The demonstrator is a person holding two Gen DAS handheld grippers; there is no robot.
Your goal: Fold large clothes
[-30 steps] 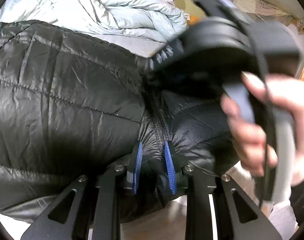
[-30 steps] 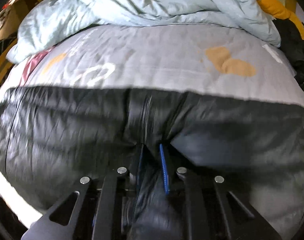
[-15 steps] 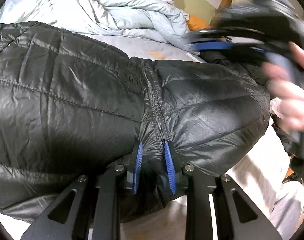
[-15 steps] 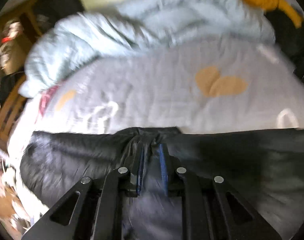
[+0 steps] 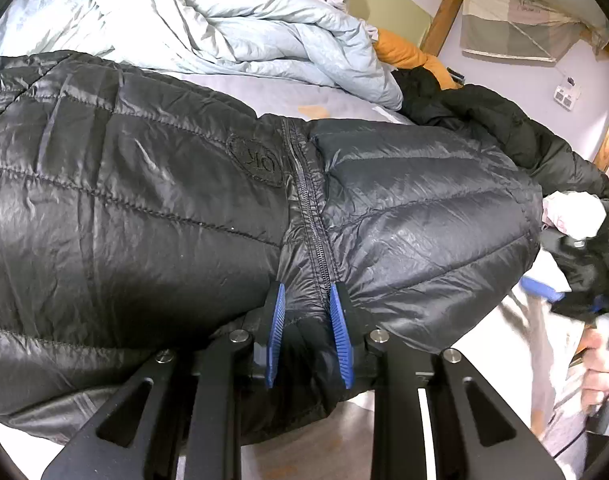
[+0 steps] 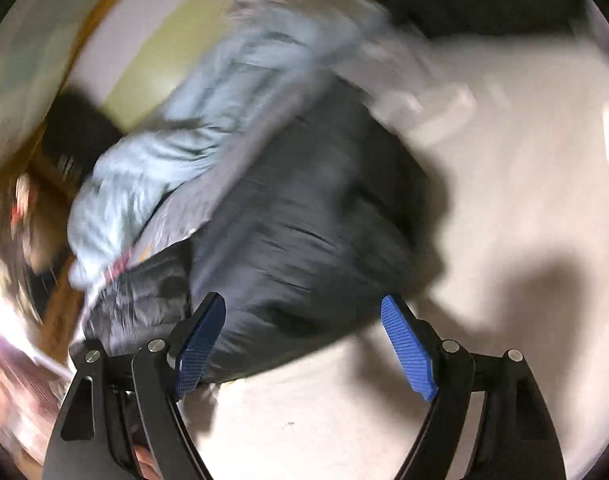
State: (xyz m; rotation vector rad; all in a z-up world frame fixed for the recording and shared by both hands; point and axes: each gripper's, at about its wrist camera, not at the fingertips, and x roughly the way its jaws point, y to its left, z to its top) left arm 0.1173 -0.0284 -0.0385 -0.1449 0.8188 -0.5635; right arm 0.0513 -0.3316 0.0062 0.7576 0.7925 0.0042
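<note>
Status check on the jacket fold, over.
Left gripper clamped on black puffer jacket at the zipper. Right gripper opening, nothing held. Blue duvet heaped behind.

The only readable marking is a stitched oval patch (image 5: 255, 159) on the chest of the black puffer jacket (image 5: 136, 200), just left of the zipper (image 5: 310, 216) in the left wrist view. Inside the oval are two letters that read as "OK", seen upside down from this angle. A white tag-like strip (image 5: 386, 113) on the bed sheet beyond the jacket is too small to read. The right wrist view is too blurred for any lettering.
</note>
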